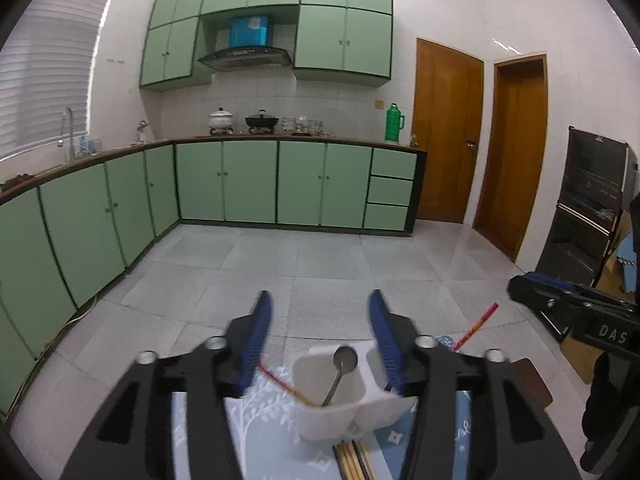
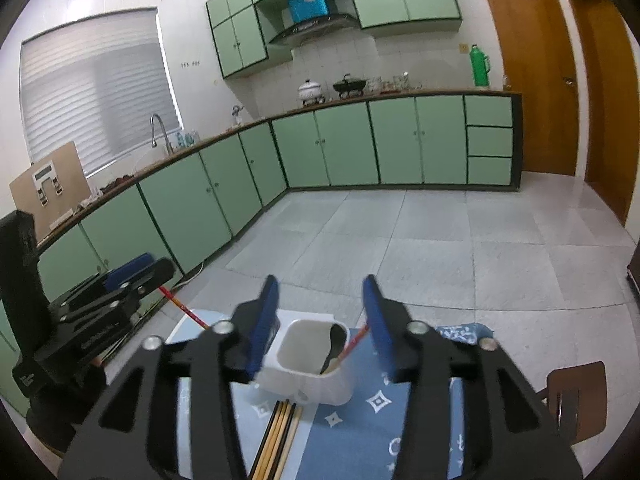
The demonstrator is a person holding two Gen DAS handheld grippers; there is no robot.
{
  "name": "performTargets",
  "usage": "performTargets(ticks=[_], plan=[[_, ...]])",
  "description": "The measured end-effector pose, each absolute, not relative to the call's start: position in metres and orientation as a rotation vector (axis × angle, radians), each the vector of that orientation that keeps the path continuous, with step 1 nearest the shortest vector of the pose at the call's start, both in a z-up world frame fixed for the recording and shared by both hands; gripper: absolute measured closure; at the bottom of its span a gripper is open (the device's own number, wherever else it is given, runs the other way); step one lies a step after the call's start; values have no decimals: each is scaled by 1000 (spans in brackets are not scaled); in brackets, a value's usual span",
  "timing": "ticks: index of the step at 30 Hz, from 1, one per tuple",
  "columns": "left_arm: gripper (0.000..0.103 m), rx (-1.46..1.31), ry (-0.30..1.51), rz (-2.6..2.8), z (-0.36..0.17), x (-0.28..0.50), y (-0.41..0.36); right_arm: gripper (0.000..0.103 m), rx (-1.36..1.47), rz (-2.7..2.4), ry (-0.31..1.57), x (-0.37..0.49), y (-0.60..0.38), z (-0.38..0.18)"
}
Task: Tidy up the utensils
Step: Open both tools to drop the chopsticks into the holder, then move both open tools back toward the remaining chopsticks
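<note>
My left gripper point(image 1: 320, 336) is hovering with its blue jaws standing wide apart and gripping nothing, above a white two-compartment utensil holder point(image 1: 340, 408) that is sitting on a blue patterned cloth point(image 1: 272, 432). In the left wrist view, the nearer compartment is holding a metal spoon point(image 1: 340, 372), bowl upward, together with a red chopstick point(image 1: 280, 384) that is leaning out to the left; a second red chopstick point(image 1: 476, 326) is slanting up to the right from the other compartment. My right gripper point(image 2: 322, 320) is likewise hanging with its jaws apart and empty, just over the same holder point(image 2: 308, 376), where a dark spoon end point(image 2: 334, 344) is resting inside. A bundle of wooden chopsticks point(image 2: 276, 440) is lying on the cloth, just beside the holder's near wall.
</note>
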State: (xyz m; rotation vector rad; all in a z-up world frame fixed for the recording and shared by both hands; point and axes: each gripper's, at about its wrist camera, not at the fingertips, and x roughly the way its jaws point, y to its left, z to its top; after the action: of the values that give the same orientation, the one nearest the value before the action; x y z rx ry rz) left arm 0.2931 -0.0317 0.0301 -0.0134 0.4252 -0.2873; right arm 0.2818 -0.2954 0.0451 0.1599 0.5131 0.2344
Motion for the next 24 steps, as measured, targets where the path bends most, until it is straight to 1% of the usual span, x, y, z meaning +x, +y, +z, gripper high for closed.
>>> performTargets(ticks=[1,2,4,5,6,8,15,18,20,24], plan=[[39,-23,419,-283,29,284,-28,43,160,226,503,271,-298,44],[38,-32,416,-274,28,274,-24,38,158,216,494,263,-300,42],[37,-50,418,-266,24,256,-16,33,148,183,475,239,-302,36],[35,-59,419,-258,20,247,-11,31,148,172,473,227,-304,30],[32,-67,420,-248,17,239,-7,31,151,168,475,219,-306,26],[30,-71,438,-220,4,220,1,30,149,159,491,198,-305,12],[29,-52,579,-185,-54,176,13,24,147,126,579,145,-295,-44],[24,-36,662,-180,-83,163,13,18,167,129,637,132,-286,-69],[22,-33,718,-189,-101,158,12,14,160,121,681,124,-278,-87],[21,-18,825,-191,-137,148,9,10,156,130,750,113,-261,-113]])
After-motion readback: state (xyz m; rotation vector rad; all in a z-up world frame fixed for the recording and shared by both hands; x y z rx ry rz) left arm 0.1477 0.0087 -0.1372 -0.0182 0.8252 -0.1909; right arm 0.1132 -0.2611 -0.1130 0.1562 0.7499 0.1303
